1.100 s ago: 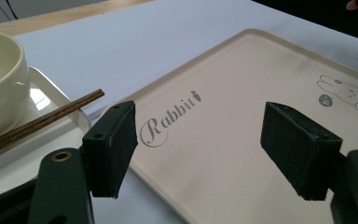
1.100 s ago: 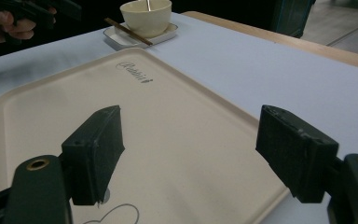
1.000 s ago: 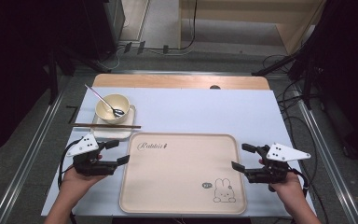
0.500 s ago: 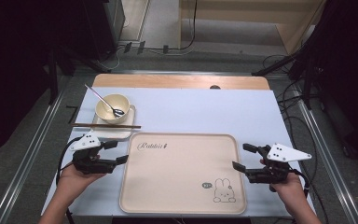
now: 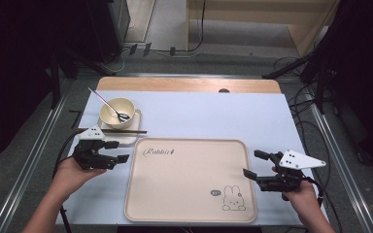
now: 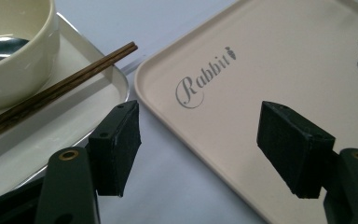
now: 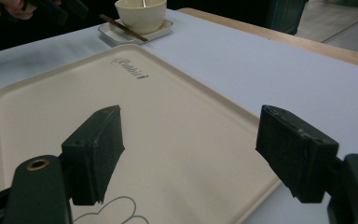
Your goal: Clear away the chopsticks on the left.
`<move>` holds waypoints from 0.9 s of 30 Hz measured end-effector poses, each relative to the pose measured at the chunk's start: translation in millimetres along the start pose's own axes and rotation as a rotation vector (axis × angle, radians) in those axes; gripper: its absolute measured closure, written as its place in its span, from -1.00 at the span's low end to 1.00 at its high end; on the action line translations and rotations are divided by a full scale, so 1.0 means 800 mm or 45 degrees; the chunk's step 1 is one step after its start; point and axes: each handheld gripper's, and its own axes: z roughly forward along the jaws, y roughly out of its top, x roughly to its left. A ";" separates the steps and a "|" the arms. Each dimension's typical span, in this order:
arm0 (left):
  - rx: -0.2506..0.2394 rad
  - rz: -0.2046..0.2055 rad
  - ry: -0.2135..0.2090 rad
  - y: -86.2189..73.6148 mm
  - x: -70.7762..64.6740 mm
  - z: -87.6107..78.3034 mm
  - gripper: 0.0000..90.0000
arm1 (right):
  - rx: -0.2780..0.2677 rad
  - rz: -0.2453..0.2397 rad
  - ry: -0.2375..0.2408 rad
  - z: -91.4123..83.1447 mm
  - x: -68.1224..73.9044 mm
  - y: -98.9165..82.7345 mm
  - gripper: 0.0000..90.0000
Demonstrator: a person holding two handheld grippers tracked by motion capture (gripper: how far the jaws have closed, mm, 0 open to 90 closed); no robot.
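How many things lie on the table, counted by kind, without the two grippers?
Tray with rabbit print: 1
Small square plate: 1
Cream bowl: 1
Metal spoon: 1
Wooden chopsticks: 1 pair
Total: 5 kinds, 6 pieces if each chopstick counts alone.

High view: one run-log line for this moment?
left tool: open, beside small white dish | right tool: open, over beige rabbit-print tray edge | wooden chopsticks: across dish, untouched
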 end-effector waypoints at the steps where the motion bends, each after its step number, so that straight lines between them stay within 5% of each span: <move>1: 0.017 -0.001 -0.001 0.002 0.003 0.000 -0.31 | 0.000 0.001 0.000 0.000 0.000 0.000 -0.49; 10: 0.103 -0.045 0.008 0.005 0.024 -0.001 -0.24 | 0.025 -0.010 -0.024 -0.004 0.002 -0.003 -0.49; 18: 0.153 -0.138 0.076 0.007 0.045 -0.001 -0.25 | 0.048 -0.004 -0.018 -0.002 0.006 -0.005 -0.49; 27: 0.240 -0.191 0.123 0.011 0.065 -0.004 0.09 | 0.053 -0.012 -0.034 -0.004 0.006 -0.006 -0.49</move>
